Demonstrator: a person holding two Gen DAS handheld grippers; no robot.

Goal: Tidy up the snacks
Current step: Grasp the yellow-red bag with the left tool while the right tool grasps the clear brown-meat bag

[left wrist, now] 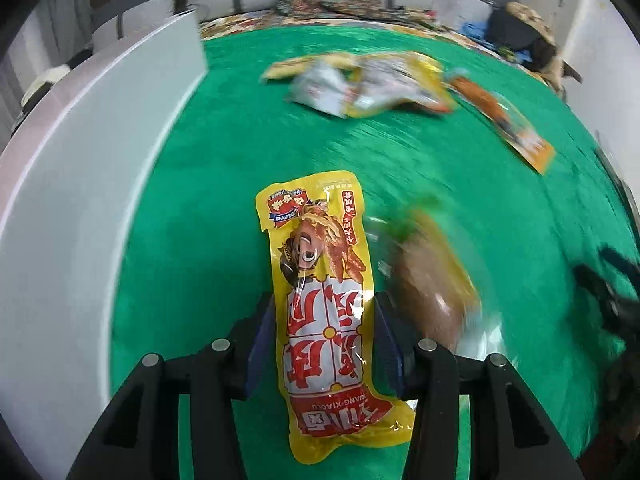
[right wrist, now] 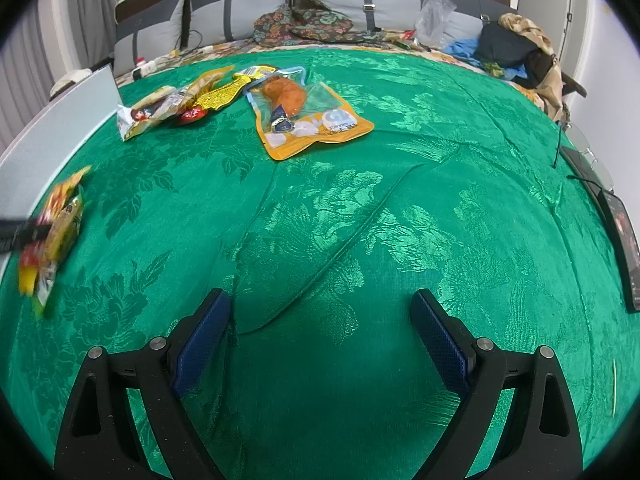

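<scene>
Left wrist, tool [left wrist: 325,344] pitched down, gripping packet [left wrist: 320,280]

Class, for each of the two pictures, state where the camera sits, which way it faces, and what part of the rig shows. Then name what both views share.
Left wrist view: sits on the left claw, facing steeply down at the green patterned cloth; its black fingers clamp a long yellow snack packet.
Right wrist view: sits on the right claw, facing down across the cloth towards the grey headboard cushions; its blue-padded fingers stand apart, nothing between them.
Shared: the cloth, the orange drumstick pouch, the white board.
</scene>
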